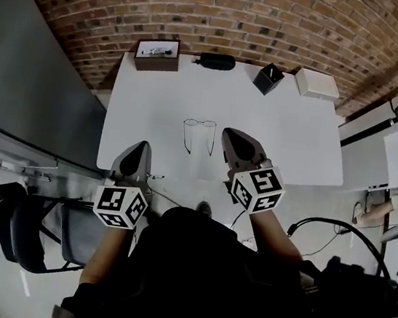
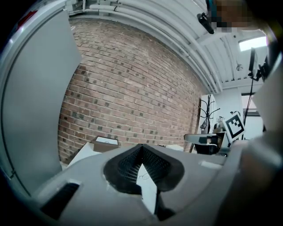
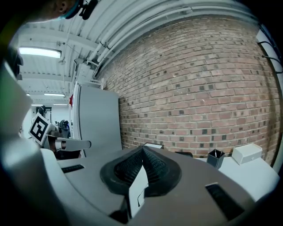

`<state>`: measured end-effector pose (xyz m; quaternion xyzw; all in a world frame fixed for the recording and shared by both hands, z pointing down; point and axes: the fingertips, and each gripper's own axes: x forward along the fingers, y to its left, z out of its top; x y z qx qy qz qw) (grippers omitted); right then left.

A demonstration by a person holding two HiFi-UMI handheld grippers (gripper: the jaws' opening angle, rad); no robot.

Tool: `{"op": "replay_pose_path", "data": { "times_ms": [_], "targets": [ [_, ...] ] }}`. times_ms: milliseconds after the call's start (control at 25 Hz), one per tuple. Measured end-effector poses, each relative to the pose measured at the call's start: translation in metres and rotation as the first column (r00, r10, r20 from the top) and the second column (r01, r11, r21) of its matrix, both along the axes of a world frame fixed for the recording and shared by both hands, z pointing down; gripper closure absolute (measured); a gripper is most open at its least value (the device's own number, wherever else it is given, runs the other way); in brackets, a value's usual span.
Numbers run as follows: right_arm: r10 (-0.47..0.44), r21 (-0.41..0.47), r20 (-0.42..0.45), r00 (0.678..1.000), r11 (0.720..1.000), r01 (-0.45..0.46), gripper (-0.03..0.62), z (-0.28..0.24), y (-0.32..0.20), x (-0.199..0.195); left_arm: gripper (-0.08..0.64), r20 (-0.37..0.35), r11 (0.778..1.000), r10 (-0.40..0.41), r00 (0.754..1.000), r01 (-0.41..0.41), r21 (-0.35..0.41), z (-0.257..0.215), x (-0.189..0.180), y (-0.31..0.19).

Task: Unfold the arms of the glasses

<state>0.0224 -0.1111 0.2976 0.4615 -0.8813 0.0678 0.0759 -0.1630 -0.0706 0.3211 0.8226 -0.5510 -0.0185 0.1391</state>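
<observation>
The thin-framed glasses (image 1: 199, 134) lie on the white table (image 1: 148, 103), lenses toward the far side and both arms spread out toward me. My left gripper (image 1: 140, 146) hangs over the table's near edge, left of the glasses and apart from them, shut and empty. My right gripper (image 1: 230, 134) is just right of the glasses, raised above the table, also shut with nothing in it. In the left gripper view the jaws (image 2: 142, 148) meet at the tips, and the glasses (image 2: 143, 176) show small through the gap below. In the right gripper view the jaws (image 3: 142, 150) are closed too.
Along the table's far edge stand a brown box (image 1: 157, 55), a black case (image 1: 217, 61), a black pen cup (image 1: 268, 78) and a white box (image 1: 316, 84). A brick wall rises behind. Dark chairs (image 1: 64, 231) stand at the near left, beside a grey panel (image 1: 34, 80).
</observation>
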Motion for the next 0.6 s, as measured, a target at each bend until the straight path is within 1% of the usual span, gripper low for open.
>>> {"op": "replay_pose_path", "data": {
  "times_ms": [120, 240, 400, 600],
  "targets": [
    [0.014, 0.002, 0.006, 1.000, 1.000, -0.014, 0.583, -0.001, -0.001, 0.003, 0.549, -0.018, 1.000, -0.002, 1.000, 0.002, -0.003, 0.003, -0.002, 0.005],
    [0.026, 0.004, -0.004, 1.000, 1.000, -0.026, 0.583, -0.003, 0.001, 0.008, 0.549, -0.014, 1.000, -0.016, 1.000, 0.016, -0.016, 0.007, -0.005, 0.006],
    [0.037, 0.016, -0.003, 0.999, 0.999, -0.037, 0.583, -0.005, 0.000, 0.007, 0.549, -0.003, 1.000, -0.010, 1.000, 0.010, 0.008, 0.000, -0.008, 0.005],
    [0.044, 0.009, 0.011, 0.999, 0.999, -0.044, 0.583, -0.004, 0.000, 0.008, 0.549, -0.020, 0.999, -0.049, 0.999, 0.049, 0.012, -0.006, -0.020, 0.004]
  ]
}}
